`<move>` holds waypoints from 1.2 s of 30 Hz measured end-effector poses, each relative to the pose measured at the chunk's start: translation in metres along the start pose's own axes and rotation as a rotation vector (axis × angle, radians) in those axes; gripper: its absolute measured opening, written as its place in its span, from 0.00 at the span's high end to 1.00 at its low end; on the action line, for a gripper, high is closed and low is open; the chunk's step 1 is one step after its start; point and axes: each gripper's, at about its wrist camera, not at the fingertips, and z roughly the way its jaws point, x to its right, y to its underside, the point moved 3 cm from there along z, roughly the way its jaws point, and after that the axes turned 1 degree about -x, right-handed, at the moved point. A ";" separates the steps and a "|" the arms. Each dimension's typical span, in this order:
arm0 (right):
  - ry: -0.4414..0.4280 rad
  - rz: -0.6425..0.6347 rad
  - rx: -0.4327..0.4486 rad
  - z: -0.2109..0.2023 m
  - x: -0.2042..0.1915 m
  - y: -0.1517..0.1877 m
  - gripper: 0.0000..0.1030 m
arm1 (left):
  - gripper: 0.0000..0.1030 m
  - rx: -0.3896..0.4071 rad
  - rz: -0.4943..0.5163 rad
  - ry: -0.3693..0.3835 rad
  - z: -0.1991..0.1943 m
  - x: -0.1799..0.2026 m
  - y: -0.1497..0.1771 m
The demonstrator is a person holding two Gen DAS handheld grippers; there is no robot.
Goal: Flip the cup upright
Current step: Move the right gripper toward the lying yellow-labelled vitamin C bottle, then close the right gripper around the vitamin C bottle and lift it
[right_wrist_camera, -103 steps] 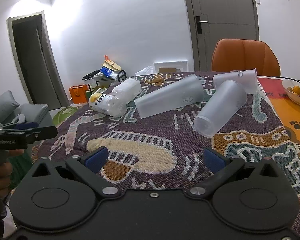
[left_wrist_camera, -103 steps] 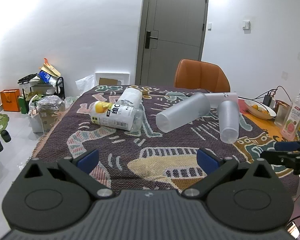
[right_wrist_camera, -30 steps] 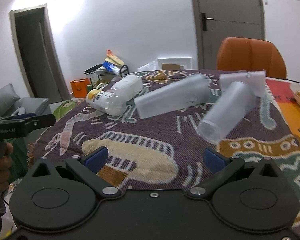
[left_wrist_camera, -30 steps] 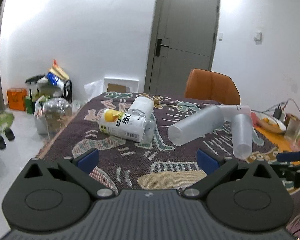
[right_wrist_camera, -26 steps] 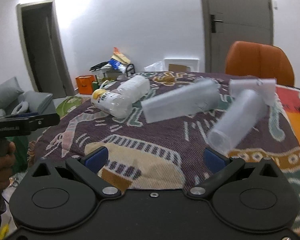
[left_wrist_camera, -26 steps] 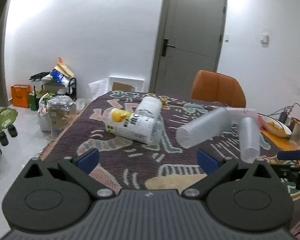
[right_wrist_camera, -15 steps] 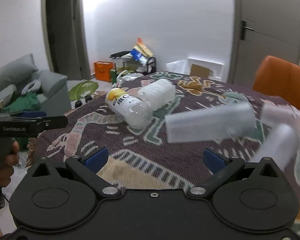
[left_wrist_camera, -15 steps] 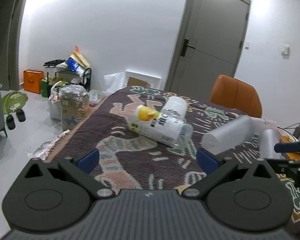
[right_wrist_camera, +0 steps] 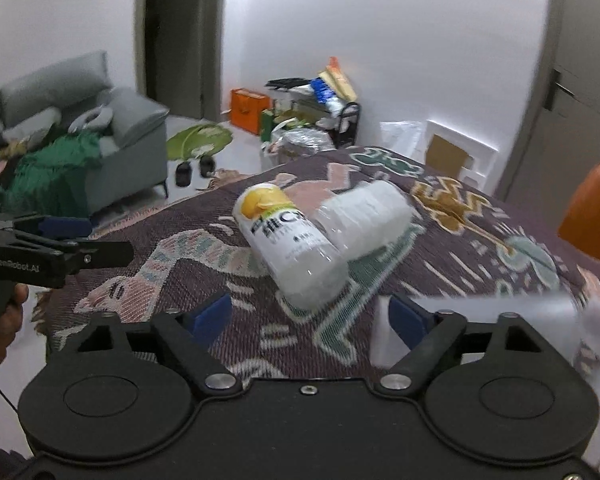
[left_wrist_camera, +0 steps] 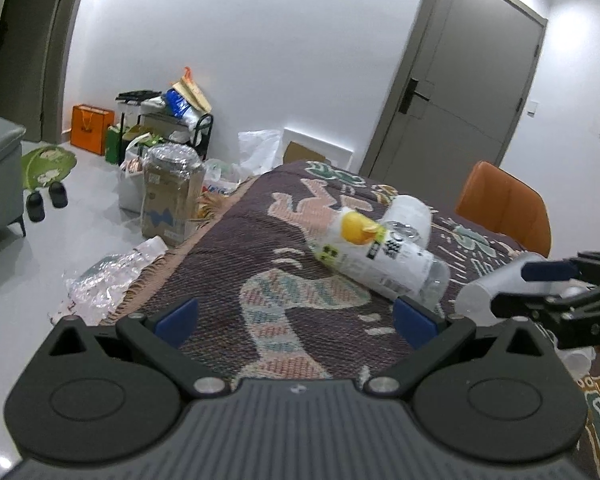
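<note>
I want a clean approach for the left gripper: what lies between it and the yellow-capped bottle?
Only bare patterned blanket lies between the left gripper and the yellow-capped bottle, as the left wrist view shows.

Right claw (right_wrist_camera: pixel 307 318) spread wide, blurred frosted cup (right_wrist_camera: pixel 476 320) beside its right finger

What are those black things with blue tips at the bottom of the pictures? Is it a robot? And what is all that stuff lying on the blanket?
It is not a robot. A person holds a grabbing tool in each hand, and a small camera on each tool took one picture. The left gripper and the right gripper both have their two blue-tipped fingers spread apart, holding nothing. In the right picture you can also see the other tool from the side.

On the patterned blanket lie a labelled bottle with a yellow end and a white bottle touching it, both on their sides. A frosted cup lies tipped over too, blurry, close to the right gripper. That kind of cup is what should be stood upright.
</note>
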 end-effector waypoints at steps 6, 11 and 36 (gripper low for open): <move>-0.027 -0.120 -0.030 0.027 -0.014 -0.025 0.30 | 0.00 -0.004 -0.045 -0.020 0.004 -0.020 0.001; -0.036 -0.207 -0.072 0.051 -0.025 -0.037 0.32 | 0.00 -0.008 -0.074 -0.050 0.003 -0.036 0.002; -0.015 -0.525 -0.242 0.120 -0.063 -0.049 0.42 | 0.00 0.020 -0.153 -0.059 0.007 -0.069 -0.002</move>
